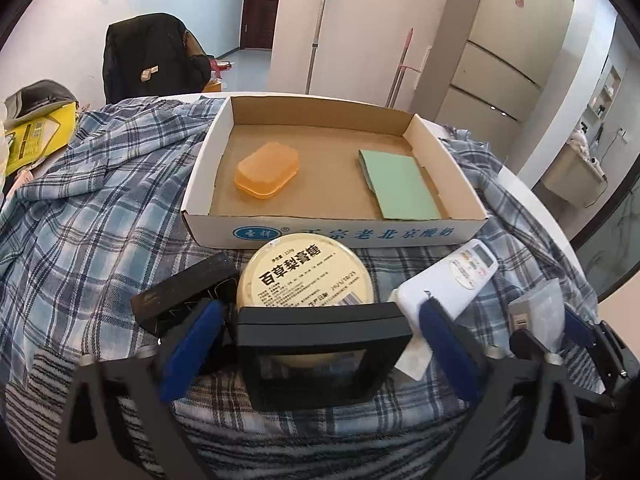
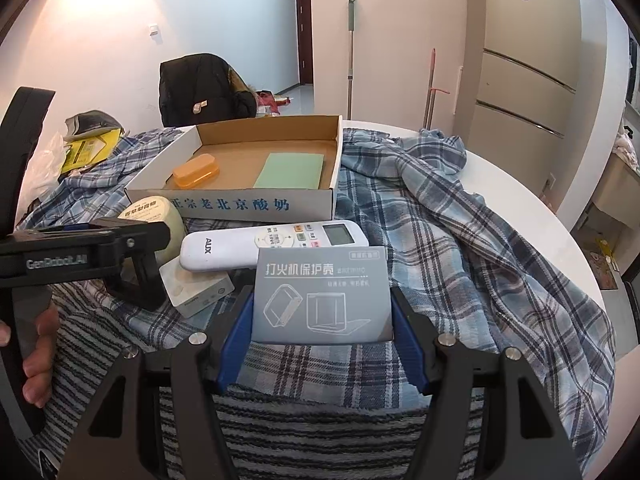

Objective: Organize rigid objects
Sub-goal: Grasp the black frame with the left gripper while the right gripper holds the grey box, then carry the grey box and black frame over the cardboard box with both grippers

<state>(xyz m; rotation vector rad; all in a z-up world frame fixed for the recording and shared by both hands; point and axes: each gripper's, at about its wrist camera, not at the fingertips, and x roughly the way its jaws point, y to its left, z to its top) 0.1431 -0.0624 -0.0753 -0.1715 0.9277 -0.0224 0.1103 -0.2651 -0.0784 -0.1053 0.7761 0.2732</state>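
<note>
- The left tongs (image 1: pixel 320 344) straddle a black frame (image 1: pixel 324 354); the blue pads stand just off its two ends, so they are apart, not clamped.
- The frame tilts against a round tin (image 1: pixel 306 276) with a cream printed lid, just beyond it.
- A black box (image 1: pixel 184 296) lies left of the tin, and a white remote (image 1: pixel 448 284) lies to its right, angled toward the far right.
- The right tongs (image 2: pixel 322 312) are clamped on a grey card (image 2: pixel 323 294) printed with line drawings; both blue pads press its side edges and it stands upright between them.
- In the right view the remote lies just beyond the card, and a small white box (image 2: pixel 196 290) sits near the remote's left end.
- A shallow tray (image 1: pixel 328 232) of cardboard stands farther back on the bench (image 2: pixel 520 200), which a plaid cloth (image 1: pixel 100 220) covers.
- Inside the tray an orange case (image 1: pixel 267 170) lies on the left and a green pad (image 1: pixel 400 184) on the right, well apart.
- A hand (image 2: pixel 36 344) grips the left tool's handle at the left edge of the right view.
</note>
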